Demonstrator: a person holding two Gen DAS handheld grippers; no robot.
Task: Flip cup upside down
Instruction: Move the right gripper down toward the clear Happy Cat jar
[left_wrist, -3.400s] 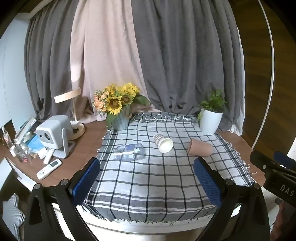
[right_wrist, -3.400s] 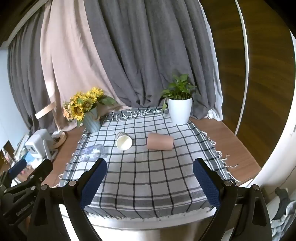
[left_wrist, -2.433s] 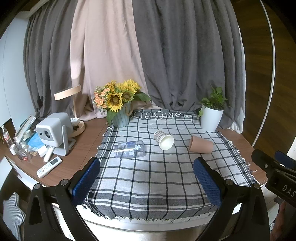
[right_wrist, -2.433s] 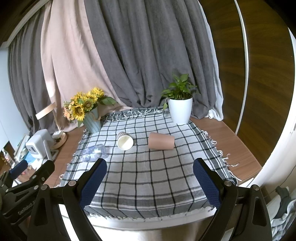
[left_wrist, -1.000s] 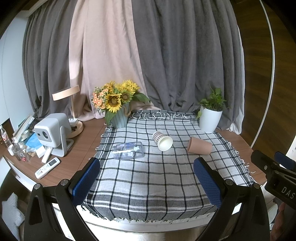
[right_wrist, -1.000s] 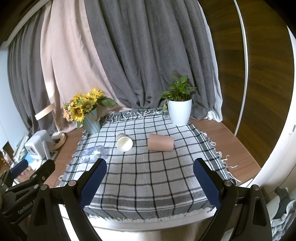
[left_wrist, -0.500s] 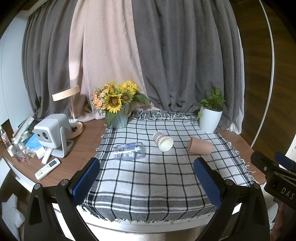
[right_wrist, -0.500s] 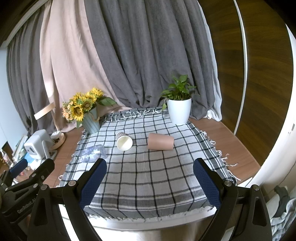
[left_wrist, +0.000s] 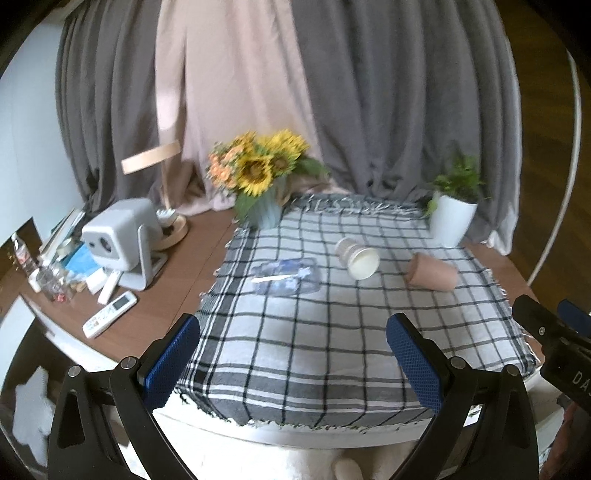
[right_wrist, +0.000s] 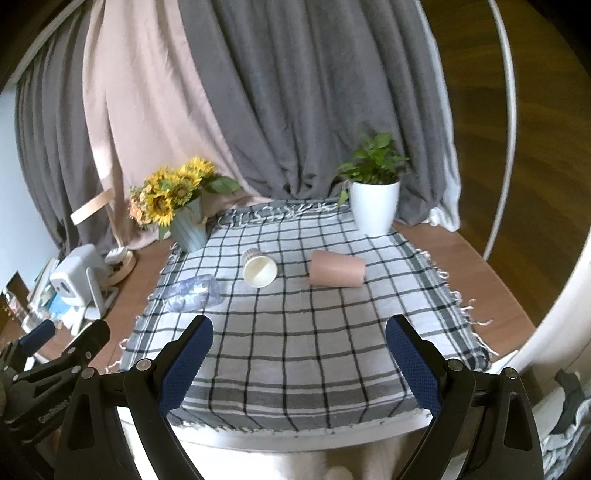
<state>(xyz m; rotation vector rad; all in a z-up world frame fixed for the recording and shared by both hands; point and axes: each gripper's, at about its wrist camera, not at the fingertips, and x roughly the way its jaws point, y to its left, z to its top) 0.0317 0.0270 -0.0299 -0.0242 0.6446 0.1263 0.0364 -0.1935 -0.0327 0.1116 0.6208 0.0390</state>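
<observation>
A white paper cup (left_wrist: 358, 256) (right_wrist: 259, 270) lies on its side mid-cloth, mouth toward me. A pink cup (left_wrist: 431, 276) (right_wrist: 336, 273) lies on its side to its right. A clear plastic cup (left_wrist: 286, 281) (right_wrist: 194, 294) lies on its side to the left. All rest on a checked cloth (left_wrist: 332, 332) (right_wrist: 314, 332). My left gripper (left_wrist: 293, 356) is open and empty above the near cloth edge. My right gripper (right_wrist: 299, 354) is open and empty above the near edge too, well short of the cups.
A sunflower vase (left_wrist: 266, 206) (right_wrist: 188, 225) stands at the back left, a white plant pot (left_wrist: 452, 219) (right_wrist: 375, 212) at the back right. A projector (left_wrist: 122, 240), a remote (left_wrist: 109, 319) and clutter sit left on the wooden table.
Both grippers have moved slightly forward toward the table; the view is a little closer and blurred. The cups have not moved.
</observation>
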